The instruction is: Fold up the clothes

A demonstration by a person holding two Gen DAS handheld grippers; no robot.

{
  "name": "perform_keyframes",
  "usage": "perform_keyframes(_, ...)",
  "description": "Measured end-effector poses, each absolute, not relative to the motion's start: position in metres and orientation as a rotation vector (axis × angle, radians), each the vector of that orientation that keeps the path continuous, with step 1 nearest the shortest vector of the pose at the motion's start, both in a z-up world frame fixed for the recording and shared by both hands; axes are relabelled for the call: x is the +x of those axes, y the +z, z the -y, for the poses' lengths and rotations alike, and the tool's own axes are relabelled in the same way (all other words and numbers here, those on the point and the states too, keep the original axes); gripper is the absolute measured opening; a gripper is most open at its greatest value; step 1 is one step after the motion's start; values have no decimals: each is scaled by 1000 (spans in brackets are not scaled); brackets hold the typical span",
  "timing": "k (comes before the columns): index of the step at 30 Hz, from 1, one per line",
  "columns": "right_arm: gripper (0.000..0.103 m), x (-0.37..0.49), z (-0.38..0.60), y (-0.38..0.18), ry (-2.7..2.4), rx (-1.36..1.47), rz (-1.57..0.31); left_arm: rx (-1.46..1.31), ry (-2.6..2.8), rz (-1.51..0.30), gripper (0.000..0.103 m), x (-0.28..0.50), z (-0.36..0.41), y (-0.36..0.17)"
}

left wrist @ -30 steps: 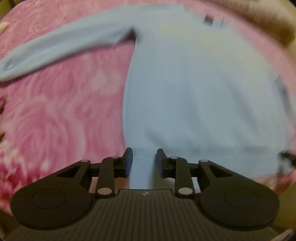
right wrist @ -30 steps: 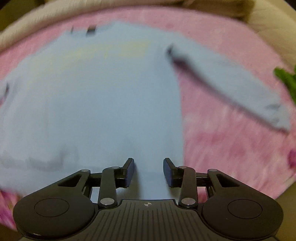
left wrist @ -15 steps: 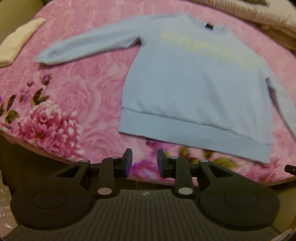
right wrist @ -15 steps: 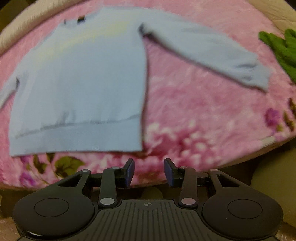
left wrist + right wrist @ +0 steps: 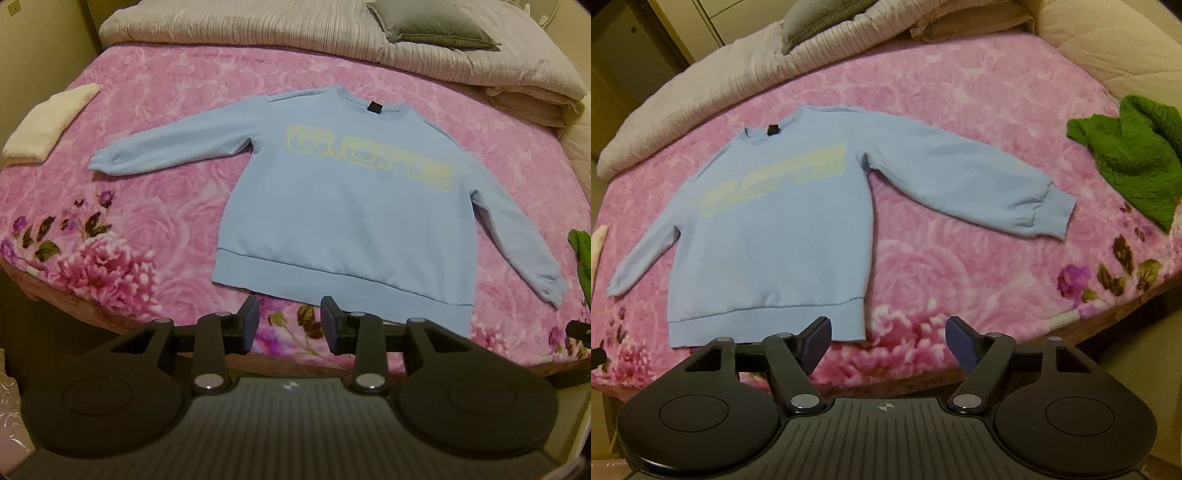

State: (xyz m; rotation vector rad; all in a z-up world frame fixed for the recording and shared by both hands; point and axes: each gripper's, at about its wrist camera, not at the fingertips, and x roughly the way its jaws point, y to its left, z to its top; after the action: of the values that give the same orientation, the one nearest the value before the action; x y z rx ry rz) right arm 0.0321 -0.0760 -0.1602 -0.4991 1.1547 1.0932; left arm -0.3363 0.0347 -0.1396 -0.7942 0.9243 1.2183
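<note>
Left tool (image 5: 288, 325): nearest item in its own view, raised above the near edge of the bed. Jaws spreading, nothing between them. A second ago the hem ran between its jaws; now the hem lies free beyond them.

Right tool (image 5: 886, 343): likewise raised and pulled back to the near edge. Jaws opening wide, nothing between them. Also let go of the hem within the last second.

Bed (image 5: 155, 206): pink floral blanket, carries all items listed below.

Light blue sweatshirt (image 5: 343, 206): task item. Lies flat and face up in the middle of the bed, hem toward the tools, collar away from them, yellow lettering across the chest. Both sleeves spread out to the sides. No fold made yet. Judgement: the spreading-out step looks finished, and with both tools free the first fold, most likely a sleeve brought across the body, can begin.

Green knitted garment (image 5: 1126, 162): bunched at the right edge of the bed, well apart from the sweatshirt.

Cream folded cloth (image 5: 48, 125): at the left edge, apart from the left sleeve.

Grey quilt (image 5: 295, 33) and grey pillow (image 5: 432, 22): farthest, along the head of the bed.
</note>
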Motion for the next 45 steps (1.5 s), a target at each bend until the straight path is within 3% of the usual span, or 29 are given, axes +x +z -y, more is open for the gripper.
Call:
perform_keyframes(12, 82, 13, 81, -131, 1077, -554, -1102, -763, 1214, -940, 36, -334, -24, -124)
perform_keyframes(45, 83, -47, 36, -122, 1280, -722, -1049, -809, 1355, -894, 40, -369, -9, -95)
